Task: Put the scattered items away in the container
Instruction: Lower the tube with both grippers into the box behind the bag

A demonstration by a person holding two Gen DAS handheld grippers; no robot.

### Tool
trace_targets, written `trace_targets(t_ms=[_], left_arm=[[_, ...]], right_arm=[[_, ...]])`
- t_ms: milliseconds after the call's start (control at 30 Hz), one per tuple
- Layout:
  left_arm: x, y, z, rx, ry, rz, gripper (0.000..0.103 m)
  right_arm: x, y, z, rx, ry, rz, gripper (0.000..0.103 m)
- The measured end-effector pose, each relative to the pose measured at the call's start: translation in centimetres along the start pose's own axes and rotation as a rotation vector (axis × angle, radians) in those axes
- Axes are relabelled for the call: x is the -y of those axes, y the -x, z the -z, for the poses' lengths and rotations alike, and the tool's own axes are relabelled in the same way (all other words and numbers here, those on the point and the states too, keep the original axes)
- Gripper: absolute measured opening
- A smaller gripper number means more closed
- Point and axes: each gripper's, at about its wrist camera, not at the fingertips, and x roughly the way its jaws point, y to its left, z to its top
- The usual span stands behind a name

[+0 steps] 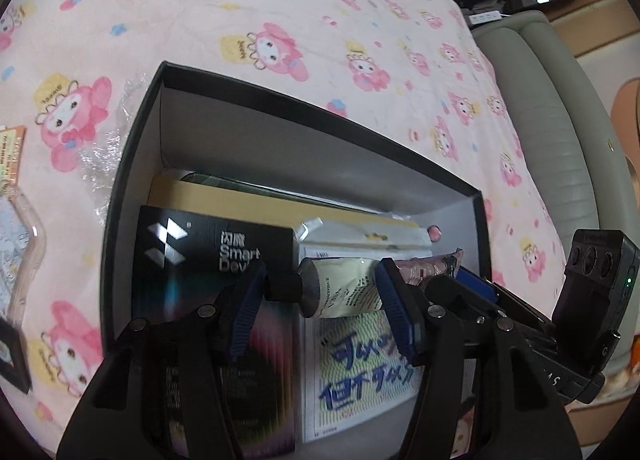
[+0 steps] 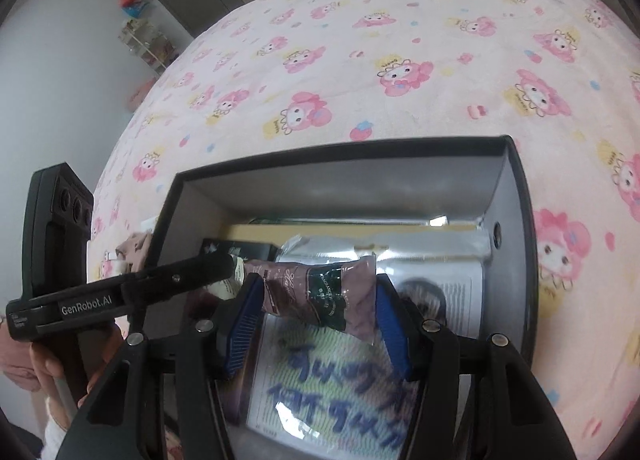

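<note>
While both grippers hang over the box (image 1: pixel 132 164) at lower centre, the left gripper (image 1: pixel 320 292) clasps a soft cream tube (image 1: pixel 344 292) mid-body; the right gripper (image 2: pixel 320 316) pinches a crinkly purple packet (image 2: pixel 320 292), light, probably slippery.

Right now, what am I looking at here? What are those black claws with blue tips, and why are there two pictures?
There is no robot: a person holds a hand-operated gripper in each hand, with a camera on each looking along its two fingers. One picture comes from the left gripper, which holds a cream tube with a black cap. The other comes from the right gripper, which holds a purple packet. Both hang over an open dark box standing on a bed with a pink cartoon blanket. In the box lie a black carton, a printed sheet with blue writing and other flat packages.
</note>
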Motion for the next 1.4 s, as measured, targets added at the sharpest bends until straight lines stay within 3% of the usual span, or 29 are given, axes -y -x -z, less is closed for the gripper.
trace_targets(t_ms=[367,633,933,1000,1133,1267,1400], left_arm=[[0.0,-3.1,-2.5,-0.036,0.016,-0.062,0.059],[1.5,-3.8,-2.9,-0.022,-0.041,-0.155,0.06],[1.8,-3.5,-2.6,-0.005,-0.048,-0.18,0.061],[1.7,-3.0,-2.3,0.009,-0.044,-0.179,0.054],[2.5,-1.8,-1.5,0.054,-0.09,-0.201,0.053],[3.7,-2.3,-0.8,0.016,-0.176,-0.246,0.053],[3.9,-3.9,-1.1,-0.033,-0.195,-0.289,0.053]], right_arm=[[1.6,-3.3,-1.5,-0.043,-0.019,0.039,0.052],[2.2,-4.7,-1.5,-0.085,-0.035,0.058,0.052],[2.3,-4.5,-1.0,-0.08,-0.034,0.058,0.052],[2.1,-4.3,-0.8,-0.073,-0.021,0.066,0.052],[1.7,-3.2,-0.9,-0.015,-0.004,0.111,0.052],[1.0,-2.1,-0.9,0.024,0.027,0.148,0.052],[0.4,-2.4,-0.7,-0.01,0.056,0.18,0.052]])
